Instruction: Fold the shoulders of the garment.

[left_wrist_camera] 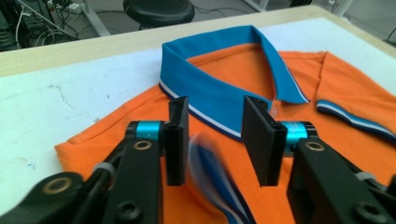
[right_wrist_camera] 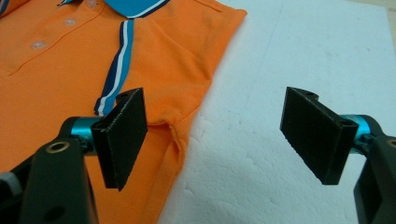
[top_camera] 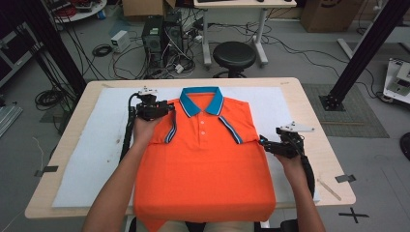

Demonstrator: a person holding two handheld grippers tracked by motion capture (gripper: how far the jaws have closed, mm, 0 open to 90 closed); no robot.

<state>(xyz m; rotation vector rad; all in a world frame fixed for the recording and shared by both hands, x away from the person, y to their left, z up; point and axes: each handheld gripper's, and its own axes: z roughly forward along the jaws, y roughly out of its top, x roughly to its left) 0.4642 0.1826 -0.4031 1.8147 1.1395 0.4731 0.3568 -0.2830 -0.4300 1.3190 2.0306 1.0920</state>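
An orange polo shirt (top_camera: 203,164) with a blue collar (top_camera: 200,102) lies face up on a white foam sheet (top_camera: 87,154). Both sleeves are folded in onto the chest, and their striped cuffs (top_camera: 170,131) point down. My left gripper (top_camera: 169,108) is at the shirt's left shoulder. In the left gripper view it (left_wrist_camera: 217,140) is open, and a blurred striped cuff (left_wrist_camera: 210,179) hangs loose between the jaws, close to one pad. My right gripper (top_camera: 265,144) is at the shirt's right edge. It (right_wrist_camera: 219,135) is open wide over the side seam (right_wrist_camera: 180,140) and the foam.
The foam sheet covers most of a wooden table (top_camera: 319,121). A thin wooden stick (top_camera: 329,188) lies near the table's right front corner. A black stool (top_camera: 234,55), computer cases (top_camera: 162,34) and cables stand on the floor beyond the far edge.
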